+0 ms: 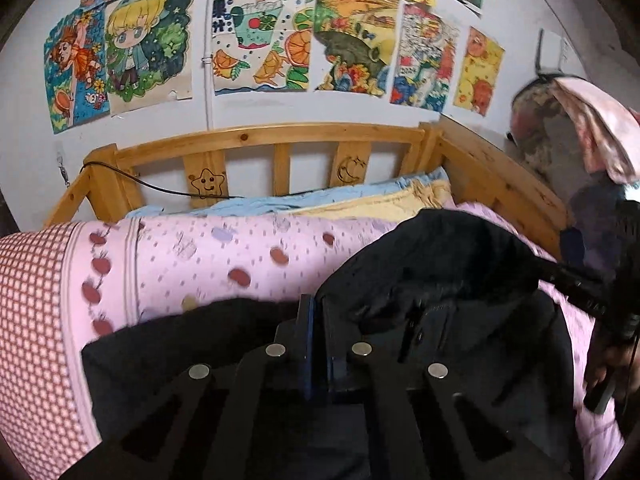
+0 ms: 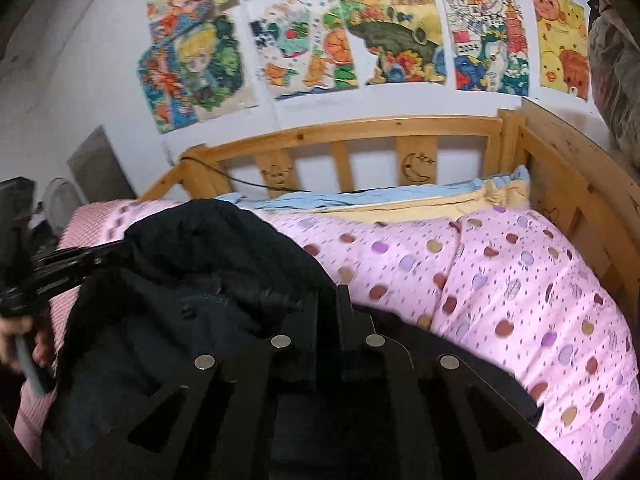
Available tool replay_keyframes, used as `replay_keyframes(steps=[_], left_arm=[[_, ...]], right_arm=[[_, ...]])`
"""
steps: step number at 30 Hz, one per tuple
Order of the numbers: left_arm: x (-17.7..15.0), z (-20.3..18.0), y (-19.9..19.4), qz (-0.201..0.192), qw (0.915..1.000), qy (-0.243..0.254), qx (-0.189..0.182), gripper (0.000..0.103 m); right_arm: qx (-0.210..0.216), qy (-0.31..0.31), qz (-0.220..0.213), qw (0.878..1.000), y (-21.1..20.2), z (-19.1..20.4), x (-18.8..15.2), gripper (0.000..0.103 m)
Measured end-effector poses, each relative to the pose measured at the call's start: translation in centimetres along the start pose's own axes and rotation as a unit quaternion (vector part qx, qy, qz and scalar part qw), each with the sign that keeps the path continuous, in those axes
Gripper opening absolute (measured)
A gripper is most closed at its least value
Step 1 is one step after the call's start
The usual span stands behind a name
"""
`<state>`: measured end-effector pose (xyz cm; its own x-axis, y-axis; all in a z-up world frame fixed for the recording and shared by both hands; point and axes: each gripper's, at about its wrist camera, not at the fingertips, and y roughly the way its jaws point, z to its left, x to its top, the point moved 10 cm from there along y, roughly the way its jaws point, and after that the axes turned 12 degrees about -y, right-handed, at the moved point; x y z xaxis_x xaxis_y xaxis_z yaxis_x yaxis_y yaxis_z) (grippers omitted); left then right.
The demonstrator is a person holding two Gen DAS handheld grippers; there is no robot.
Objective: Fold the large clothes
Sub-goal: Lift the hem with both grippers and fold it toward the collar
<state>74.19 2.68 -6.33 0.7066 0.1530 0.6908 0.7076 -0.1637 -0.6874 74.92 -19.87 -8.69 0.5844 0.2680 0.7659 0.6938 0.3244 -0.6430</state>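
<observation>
A large black jacket (image 1: pixel 440 260) with a hood lies on a pink dotted quilt (image 1: pixel 192 256) on the bed. My left gripper (image 1: pixel 318 314) is shut, its blue-padded fingers pinched on the jacket's edge near the collar. In the right wrist view the same jacket (image 2: pixel 192 264) spreads to the left, and my right gripper (image 2: pixel 330 304) is shut on its dark fabric. Each view shows the other gripper held by a hand: the right one (image 1: pixel 584 284) at the far right, the left one (image 2: pixel 68 264) at the far left.
A wooden bed rail (image 1: pixel 280 136) with star and moon carvings runs behind the quilt, with a side rail (image 2: pixel 568 168) on the right. Blue and yellow bedding (image 1: pixel 360 196) lies by the rail. Drawings cover the wall (image 1: pixel 260 40). A cable (image 1: pixel 160 188) hangs over the rail.
</observation>
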Motion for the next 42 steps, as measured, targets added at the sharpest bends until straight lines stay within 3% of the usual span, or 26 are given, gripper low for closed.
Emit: replay_keyframes(steps=[7,11,13,16,22,26,28,30,33,35,40,42], left_arm=[[-5.1,1.5,-1.7,0.046,0.9983,0.036,0.001,0.004],[-7.8,1.6,-0.5,0.083,0.9939,0.065,0.031,0.003],[-9.6,2.4,0.9,0.112,0.9887,0.077,0.063,0.001],[-11.3,4.2,2.7,0.138,0.9844,0.064,0.088,0.001],[-10.5,3.5,0.8,0.096,0.9929,0.061,0.034,0.001],[-9.5,3.9,-1.2,0.075,0.9965,0.032,0.019,0.002],[-8.4,4.1,-2.5,0.046,0.9988,0.014,0.008,0.002],[-6.8,4.1,-3.8,0.007,0.9999,-0.006,-0.007,0.002],[-3.8,3.0,-4.9,-0.04,0.9987,-0.023,-0.021,0.002],[-1.6,1.8,-4.7,-0.05,0.9977,-0.035,-0.03,0.002],[1.6,-1.5,-1.9,-0.043,0.9971,-0.052,-0.036,0.002],[1.7,-2.3,-0.4,-0.026,0.9974,-0.058,-0.035,0.002]], right_arm=[[0.011,-0.076,0.016,0.997,-2.7,1.4,-5.2,0.007],[-0.003,-0.11,0.044,0.993,-2.1,2.4,-7.5,0.006],[-0.011,-0.114,0.064,0.991,-1.3,2.6,-8.3,0.006],[-0.024,-0.108,0.09,0.99,0.1,1.9,-9.7,0.006],[-0.019,-0.089,0.067,0.994,-0.9,1.9,-9.1,0.007],[-0.013,-0.094,0.058,0.994,-2.4,2.1,-8.8,0.01],[-0.002,-0.087,0.046,0.995,-3.9,1.9,-8.4,0.016],[0.003,-0.077,0.019,0.997,-5.5,1.5,-7.6,0.034],[0.002,-0.057,-0.025,0.998,-7.1,0.8,-5.3,0.036],[-0.004,-0.036,-0.036,0.999,-6.7,0.1,-3.4,0.036],[0.038,0.025,-0.028,0.999,-2.6,0.3,-0.2,0.036],[0.063,0.04,-0.02,0.997,-0.8,1.2,0.0,0.029]])
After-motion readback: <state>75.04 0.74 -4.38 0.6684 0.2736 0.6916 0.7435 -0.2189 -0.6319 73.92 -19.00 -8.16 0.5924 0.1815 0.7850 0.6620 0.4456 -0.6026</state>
